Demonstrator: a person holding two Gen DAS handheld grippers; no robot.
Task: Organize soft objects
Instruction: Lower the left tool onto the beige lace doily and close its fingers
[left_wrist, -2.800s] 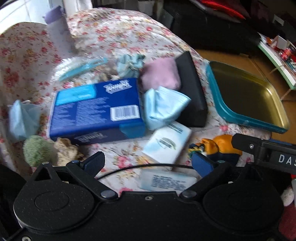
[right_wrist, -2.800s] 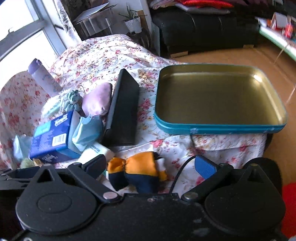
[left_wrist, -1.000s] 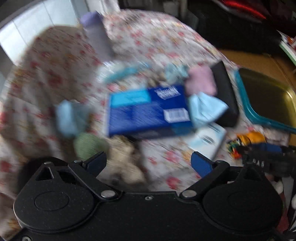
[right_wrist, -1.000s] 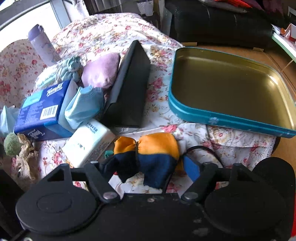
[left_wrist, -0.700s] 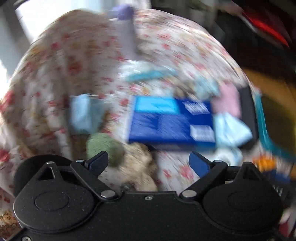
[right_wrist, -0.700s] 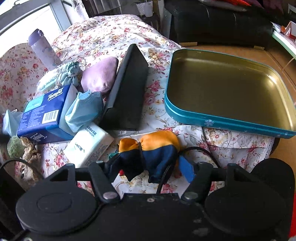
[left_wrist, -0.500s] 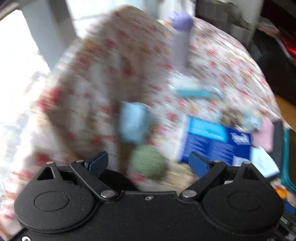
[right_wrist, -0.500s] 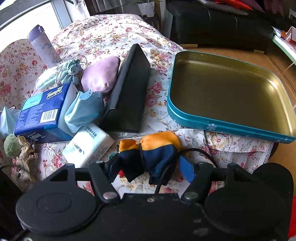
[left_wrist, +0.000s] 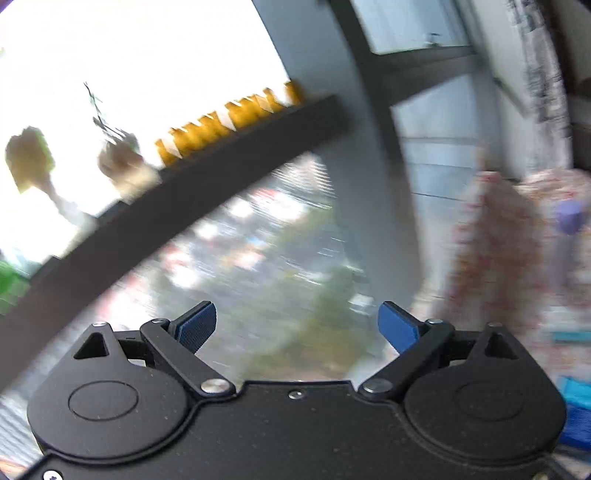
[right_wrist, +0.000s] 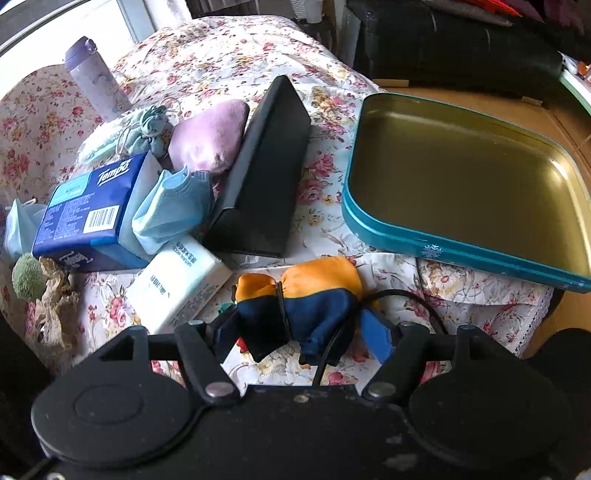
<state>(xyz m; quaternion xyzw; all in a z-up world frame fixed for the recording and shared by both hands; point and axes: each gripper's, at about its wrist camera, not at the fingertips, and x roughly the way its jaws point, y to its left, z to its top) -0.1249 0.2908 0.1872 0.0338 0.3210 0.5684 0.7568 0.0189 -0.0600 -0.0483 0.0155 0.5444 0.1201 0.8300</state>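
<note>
The right claw (right_wrist: 301, 332) grips the orange-and-navy pouch (right_wrist: 306, 295); the teal tray (right_wrist: 424, 247) lies at two o'clock. The left claw (left_wrist: 297, 326) gapes empty.

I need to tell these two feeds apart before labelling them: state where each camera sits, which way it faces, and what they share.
Left wrist: sits behind the left gripper, aimed up and away at a blurred window frame; its own blue pads stand wide apart with nothing between them.
Right wrist: sits behind the right gripper, tilted down at the floral cloth; its jaws flank the orange-and-navy pouch, teal tin tray beyond.
Shared: the lilac bottle and the floral cloth.
</note>
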